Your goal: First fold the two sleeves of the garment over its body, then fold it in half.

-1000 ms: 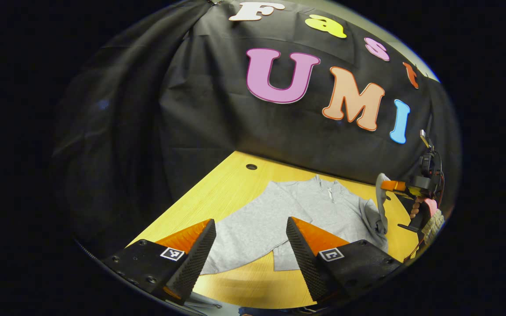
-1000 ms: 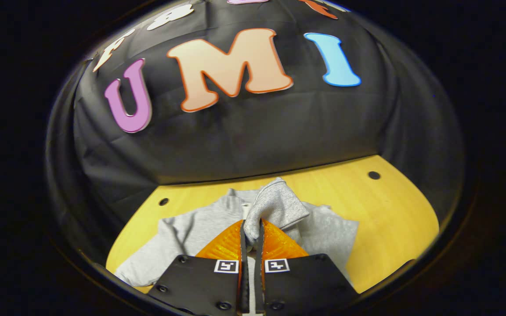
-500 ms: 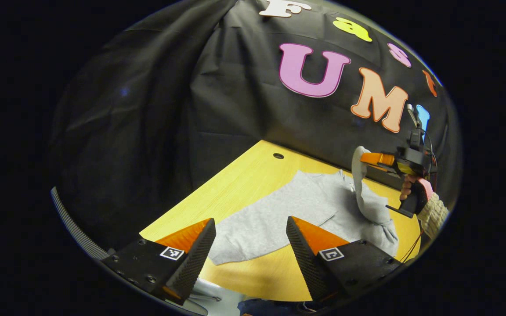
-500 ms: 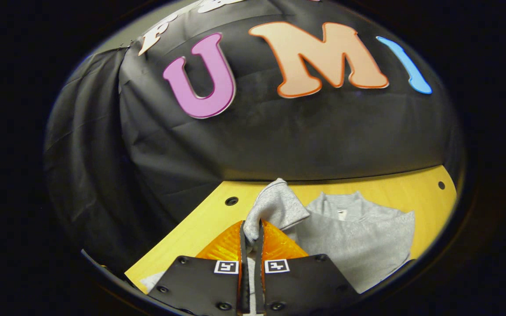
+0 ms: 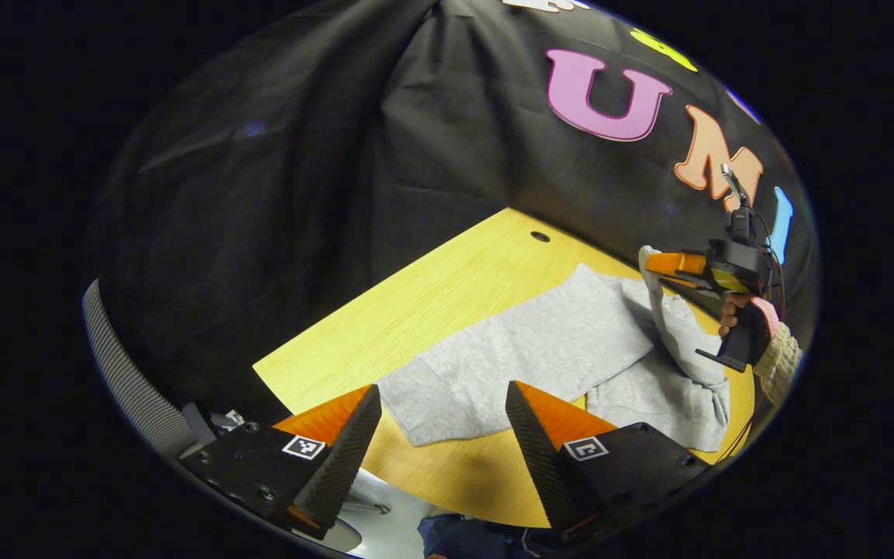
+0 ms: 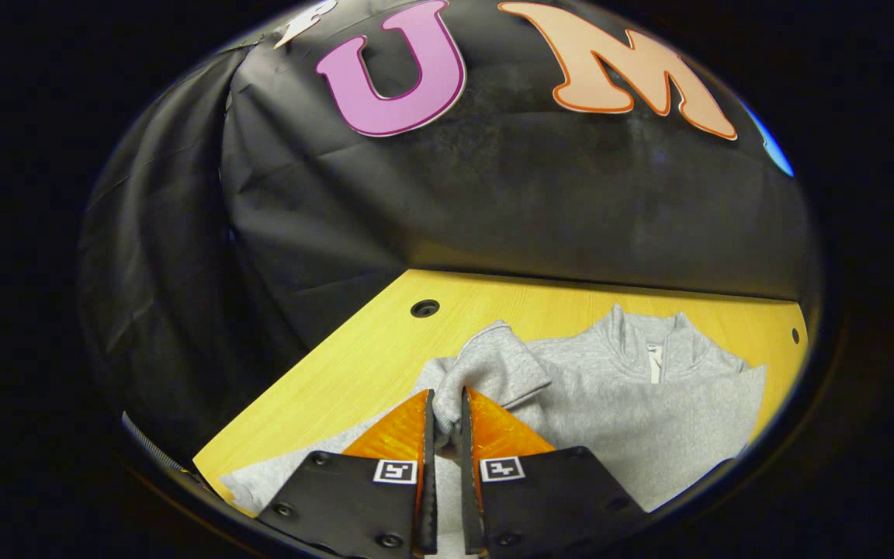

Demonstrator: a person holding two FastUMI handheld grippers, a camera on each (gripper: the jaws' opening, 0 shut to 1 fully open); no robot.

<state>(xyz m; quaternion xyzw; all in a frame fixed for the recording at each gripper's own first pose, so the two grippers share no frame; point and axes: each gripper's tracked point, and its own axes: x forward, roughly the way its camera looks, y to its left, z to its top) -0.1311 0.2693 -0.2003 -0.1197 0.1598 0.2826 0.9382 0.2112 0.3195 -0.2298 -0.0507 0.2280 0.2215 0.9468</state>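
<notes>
**Right sleeve held up over garment; left gripper idle**

The grey fleece zip-neck garment (image 5: 540, 357) lies spread on the yellow wooden table (image 5: 431, 295), one sleeve already folded across its body.

In the right gripper view, the right gripper (image 6: 445, 419) is clenched on the cuff of the other grey sleeve (image 6: 493, 369), both fingers pressing the fabric, the cuff raised above the garment's body.

In the left gripper view, the left gripper (image 5: 443, 423) stands released, fingers well apart, above the table's near edge, touching nothing. A hand (image 5: 734, 318) in a knitted cuff holds the right gripper farther off.
</notes>
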